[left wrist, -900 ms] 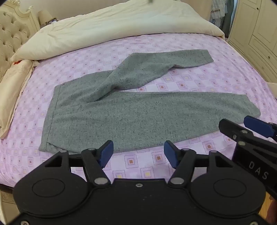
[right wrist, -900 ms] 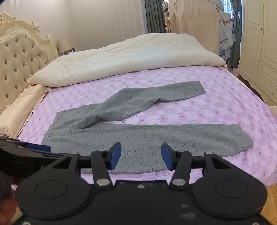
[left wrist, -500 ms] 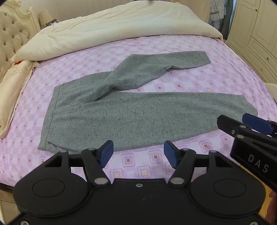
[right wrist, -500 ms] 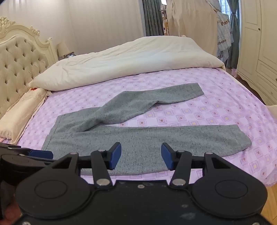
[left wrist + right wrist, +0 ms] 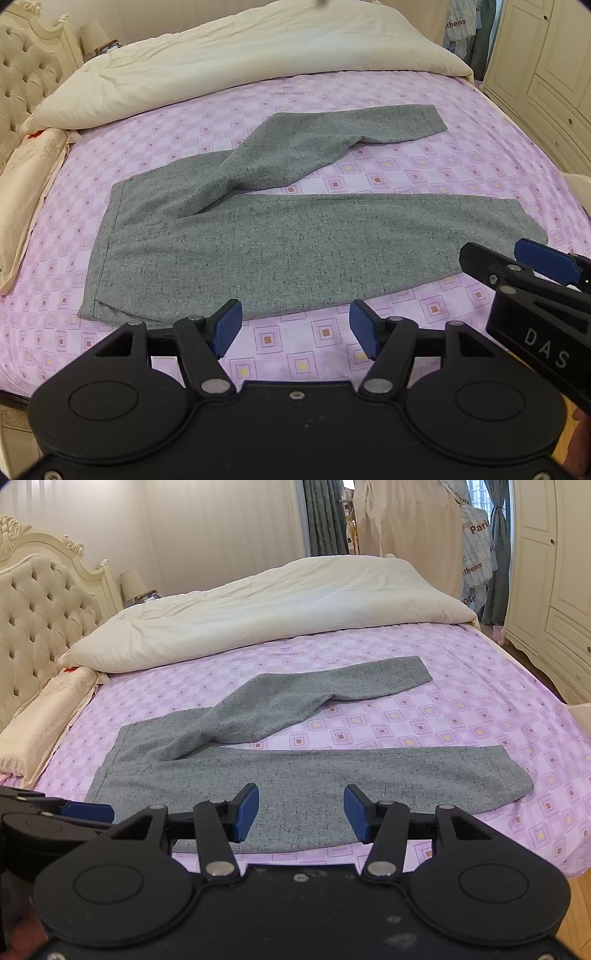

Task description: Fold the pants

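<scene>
Clearly nothing has been gripped yet. At the bed's left edge, by the tufted headboard [image 5: 40,602], a cream pillow [image 5: 26,192] lies along the side, and a pale duvet [image 5: 258,55] is heaped across the far part of the bed [image 5: 480,155], which leaves the purple patterned sheet bare for the work. The grey pants [image 5: 295,240] lie flat on that sheet near the front edge, waistband toward the left edge and both leg hems toward the right edge. The near leg runs straight along the front edge; the far leg splays off toward the far right corner, bent partway along, so the legs form an open V and are not stacked. That spread probably suits a first fold of one leg over the other.

The left tool [image 5: 295,328] hovers above the front edge near the waistband end, jaws wide apart and empty, only sheet showing between its blue pads [image 5: 225,325]. The right tool [image 5: 301,814] hangs further right over the near leg, likewise spread wide with nothing held; cloth shows between its jaws, though whether the pads touch it is hard to tell from this angle. One tool toward each end of the garment suggests a two-point pickup so the fabric lifts without bunching.
</scene>
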Demonstrator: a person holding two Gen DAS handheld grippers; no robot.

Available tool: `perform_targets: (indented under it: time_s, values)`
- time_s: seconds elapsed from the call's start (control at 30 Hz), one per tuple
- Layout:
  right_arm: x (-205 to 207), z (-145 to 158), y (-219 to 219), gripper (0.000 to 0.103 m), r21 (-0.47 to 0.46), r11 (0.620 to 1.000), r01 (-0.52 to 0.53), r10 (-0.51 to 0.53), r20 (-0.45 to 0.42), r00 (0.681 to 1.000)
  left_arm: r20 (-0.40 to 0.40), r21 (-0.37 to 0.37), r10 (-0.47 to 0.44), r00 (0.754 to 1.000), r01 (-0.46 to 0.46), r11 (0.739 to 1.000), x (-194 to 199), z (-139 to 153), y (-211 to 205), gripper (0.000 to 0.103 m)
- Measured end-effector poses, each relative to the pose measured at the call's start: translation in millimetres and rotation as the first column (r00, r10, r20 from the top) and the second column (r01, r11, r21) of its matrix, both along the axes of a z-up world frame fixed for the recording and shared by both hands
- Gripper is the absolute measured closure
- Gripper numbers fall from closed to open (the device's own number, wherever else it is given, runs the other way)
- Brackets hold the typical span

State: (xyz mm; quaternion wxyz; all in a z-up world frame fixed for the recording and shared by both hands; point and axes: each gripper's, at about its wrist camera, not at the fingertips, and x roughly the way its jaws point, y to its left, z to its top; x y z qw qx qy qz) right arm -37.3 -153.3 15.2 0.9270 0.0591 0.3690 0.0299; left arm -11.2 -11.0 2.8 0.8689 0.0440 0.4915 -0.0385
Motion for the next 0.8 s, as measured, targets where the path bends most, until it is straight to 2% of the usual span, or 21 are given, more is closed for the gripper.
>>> perform_targets:
  time_s: [0.8]
  values:
    - [1.5, -5.3, -9.6, 0.049, 0.018, 1.000, 0.003, -0.003, 0.000, 1.000, -0.004, 0.009, -0.005, 1.000, 0.005, 1.000, 5.1, -0.8, -2.0, 0.037]
